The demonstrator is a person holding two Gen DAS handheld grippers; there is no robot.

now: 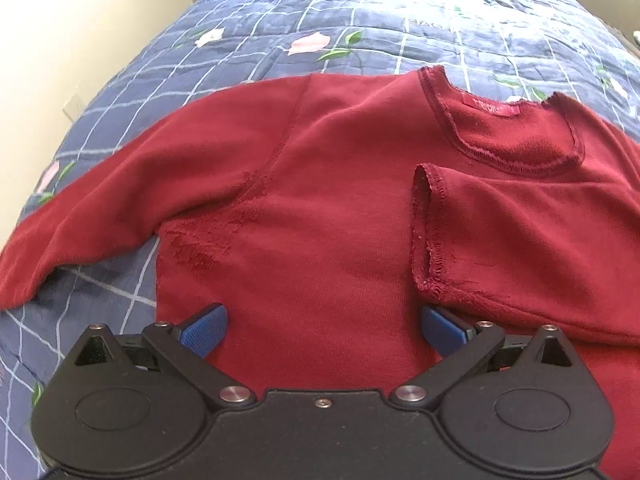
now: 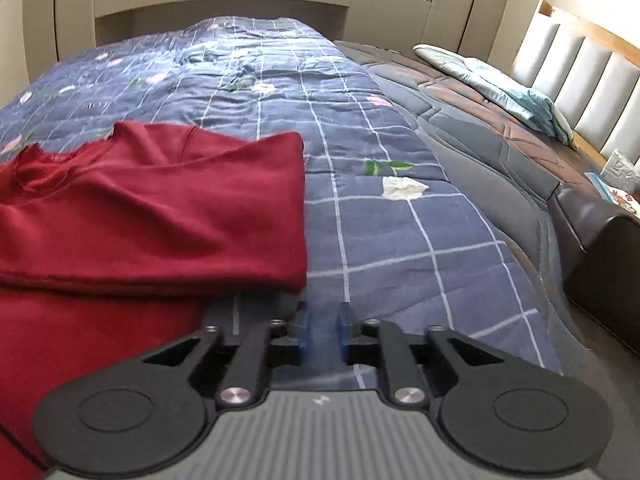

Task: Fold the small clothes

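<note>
Left wrist: red shirt lies on quilt, one sleeve folded in.

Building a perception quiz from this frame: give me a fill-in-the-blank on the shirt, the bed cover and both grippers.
1. The long-sleeved shirt lying on the quilt is dark ____ in colour.
2. One sleeve is folded across the shirt's ____.
3. The left gripper has its jaws wide ____ above the shirt.
4. Nothing sits between the blue pads of the right gripper; behind them lies the checked ____.

Missing words: red; body; open; quilt
</note>
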